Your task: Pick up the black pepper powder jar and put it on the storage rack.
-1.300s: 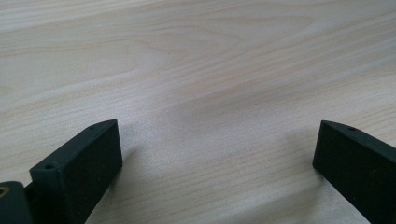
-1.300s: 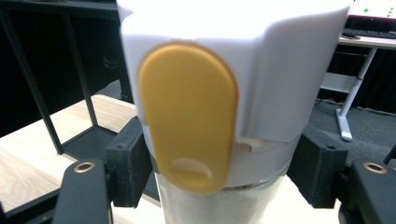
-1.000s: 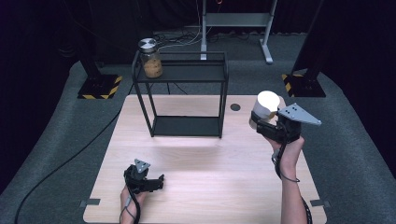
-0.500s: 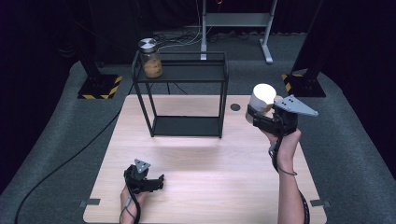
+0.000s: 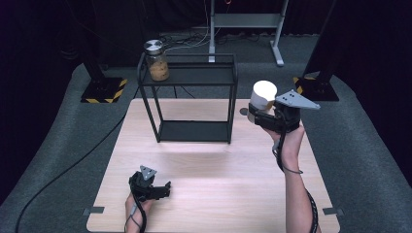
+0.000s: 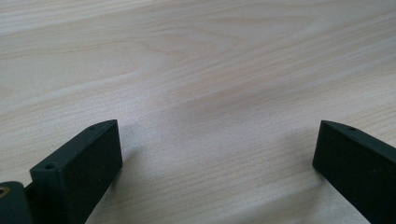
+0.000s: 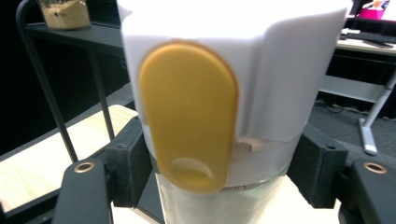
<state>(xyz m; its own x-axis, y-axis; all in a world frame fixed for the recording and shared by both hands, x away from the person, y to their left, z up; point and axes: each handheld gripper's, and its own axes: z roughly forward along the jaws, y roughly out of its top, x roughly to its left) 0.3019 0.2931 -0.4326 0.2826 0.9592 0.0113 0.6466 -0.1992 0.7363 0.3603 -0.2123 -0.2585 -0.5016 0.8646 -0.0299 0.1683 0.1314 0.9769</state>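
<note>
A black wire-frame shelf (image 5: 194,102) stood at the upper middle of the high view, on the far part of the pale wooden table (image 5: 214,184). On its top left corner sat a glass jar (image 5: 156,60) with a metal lid and tan, grainy contents. To the right of the shelf, in the upper right of that frame, the right gripper (image 5: 257,115) was held above the table, its jaws clamped on a white-lidded container (image 5: 262,99). Nothing lay between the container and the shelf's right post.

The right gripper view showed what the high view could not: the container's (image 7: 224,93) lid was smooth white plastic with a rounded orange flip tab (image 7: 189,116), its body below pale and frosted, and the black jaws pressed its sides just under the lid. The jar (image 7: 63,14) showed in that view's upper left corner.

The left gripper (image 5: 154,187) lay low at the lower left of the high view, resting on the table. The left gripper view showed its matte black jaws spread wide, with bare light wood grain (image 6: 210,93) between them.
</note>
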